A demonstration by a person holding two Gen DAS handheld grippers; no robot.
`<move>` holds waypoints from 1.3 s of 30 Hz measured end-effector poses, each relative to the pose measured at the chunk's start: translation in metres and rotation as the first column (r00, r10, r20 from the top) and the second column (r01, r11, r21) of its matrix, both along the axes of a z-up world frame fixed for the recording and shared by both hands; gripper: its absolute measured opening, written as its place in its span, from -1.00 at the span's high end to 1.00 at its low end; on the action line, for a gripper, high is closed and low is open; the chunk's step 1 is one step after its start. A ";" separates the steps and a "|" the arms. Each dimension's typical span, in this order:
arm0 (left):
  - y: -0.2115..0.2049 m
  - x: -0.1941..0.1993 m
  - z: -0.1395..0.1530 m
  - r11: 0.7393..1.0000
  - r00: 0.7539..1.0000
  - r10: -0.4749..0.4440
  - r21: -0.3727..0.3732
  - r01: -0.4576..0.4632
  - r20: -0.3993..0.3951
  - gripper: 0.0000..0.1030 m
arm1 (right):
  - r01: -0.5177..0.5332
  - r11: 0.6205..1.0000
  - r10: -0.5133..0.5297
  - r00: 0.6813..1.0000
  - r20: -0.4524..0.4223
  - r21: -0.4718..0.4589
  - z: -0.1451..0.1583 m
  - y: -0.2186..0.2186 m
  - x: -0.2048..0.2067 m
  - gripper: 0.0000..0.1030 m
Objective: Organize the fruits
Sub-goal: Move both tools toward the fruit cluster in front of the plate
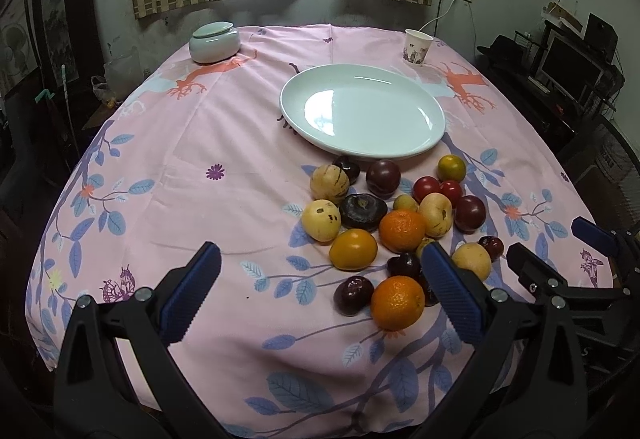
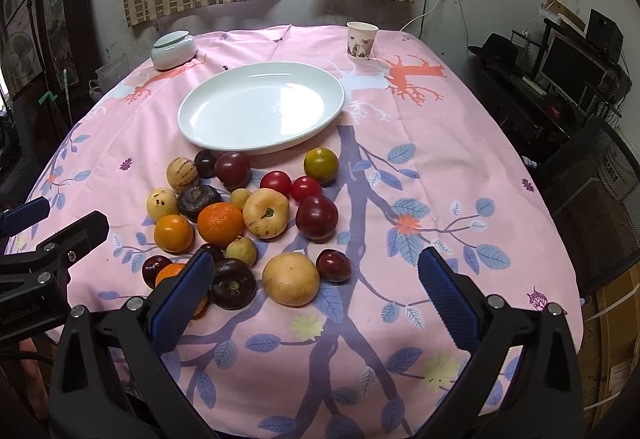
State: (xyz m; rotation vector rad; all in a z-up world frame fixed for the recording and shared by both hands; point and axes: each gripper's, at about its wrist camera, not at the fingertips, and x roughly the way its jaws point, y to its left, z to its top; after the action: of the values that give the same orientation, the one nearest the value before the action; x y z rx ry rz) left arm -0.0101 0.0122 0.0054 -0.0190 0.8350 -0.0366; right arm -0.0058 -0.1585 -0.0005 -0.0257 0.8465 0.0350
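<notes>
the pink tablecloth (image 2: 460,159) carries an oval white plate (image 2: 262,107) at its middle, long axis across the table, then loose fruits (image 2: 244,215) toward the near edge. left gripper (image 1: 320,295) and right gripper (image 2: 316,295) hover, jaws apart, holding nothing. no readable writing.

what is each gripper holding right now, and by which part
Nothing is held. The left gripper and the right gripper are both open and empty above the tablecloth; all the fruit lies loose beside the empty plate.
</notes>
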 end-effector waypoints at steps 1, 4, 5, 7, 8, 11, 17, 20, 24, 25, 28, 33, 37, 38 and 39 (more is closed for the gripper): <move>0.000 0.000 0.000 1.000 1.000 0.003 -0.003 -0.003 -0.001 -0.96 | -0.002 1.000 0.002 1.000 -0.001 0.003 0.000 0.000 0.000 -0.97; 0.001 0.000 0.000 1.000 1.000 0.003 -0.010 -0.003 -0.010 -0.96 | -0.006 1.000 0.006 1.000 -0.005 0.003 -0.002 0.001 -0.001 -0.97; 0.001 -0.001 0.000 1.000 1.000 0.001 -0.013 -0.001 -0.010 -0.96 | -0.007 1.000 0.007 1.000 -0.006 0.001 -0.002 0.002 -0.001 -0.97; 0.002 -0.001 0.001 0.999 1.000 -0.018 -0.031 0.017 -0.017 -0.96 | -0.015 1.000 0.015 1.000 -0.010 0.003 -0.003 0.004 -0.002 -0.97; 0.001 -0.001 0.001 0.999 0.999 -0.024 -0.035 0.023 -0.022 -0.96 | -0.019 1.000 0.019 1.000 -0.013 0.006 -0.004 0.004 -0.001 -0.97; -0.003 -0.002 0.001 0.999 0.999 -0.031 -0.014 0.031 -0.025 -0.96 | -0.033 0.999 0.033 0.999 -0.027 0.002 -0.007 0.006 -0.001 -0.97; 0.000 0.001 -0.005 1.000 0.998 -0.009 -0.014 0.008 -0.062 -0.96 | -0.053 0.999 0.053 0.998 -0.026 0.001 -0.009 0.009 -0.003 -0.97; 0.004 0.004 -0.008 1.000 0.997 0.004 -0.026 -0.006 -0.074 -0.96 | -0.044 0.999 0.044 0.999 -0.023 -0.009 -0.008 0.009 -0.003 -0.97; 0.003 0.003 -0.007 1.000 0.998 0.002 -0.017 -0.003 -0.062 -0.96 | -0.041 0.999 0.041 0.999 -0.036 0.001 -0.010 0.007 -0.002 -0.97; 0.003 0.003 -0.007 1.000 0.998 0.003 -0.013 -0.004 -0.060 -0.96 | -0.040 0.999 0.040 0.999 -0.036 -0.002 -0.010 0.007 -0.002 -0.97; 0.003 0.004 -0.007 1.000 0.999 0.006 -0.017 -0.007 -0.054 -0.96 | -0.041 0.999 0.040 0.999 -0.035 -0.019 -0.010 0.008 -0.002 -0.97; 0.009 0.004 -0.005 0.999 0.999 0.037 -0.030 -0.038 -0.037 -0.96 | -0.048 0.999 0.047 0.998 -0.038 -0.020 -0.012 0.009 -0.002 -0.97; 0.012 0.009 -0.008 0.998 0.998 0.048 -0.041 -0.050 -0.051 -0.96 | -0.049 0.998 0.047 0.998 -0.042 -0.032 -0.013 0.010 -0.002 -0.97; 0.013 0.010 -0.009 0.998 0.997 0.052 -0.039 -0.054 -0.055 -0.96 | -0.050 0.998 0.049 0.998 -0.044 -0.035 -0.014 0.011 -0.002 -0.97; 0.013 0.011 -0.010 0.998 0.997 0.055 -0.037 -0.057 -0.056 -0.96 | -0.053 0.998 0.051 0.998 -0.047 -0.034 -0.015 0.011 -0.002 -0.97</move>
State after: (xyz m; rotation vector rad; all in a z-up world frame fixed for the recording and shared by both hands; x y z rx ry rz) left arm 0.0012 0.0257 -0.0046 -0.0800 0.8883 0.0009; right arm -0.0074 -0.1476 -0.0152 -0.0805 0.8922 0.0697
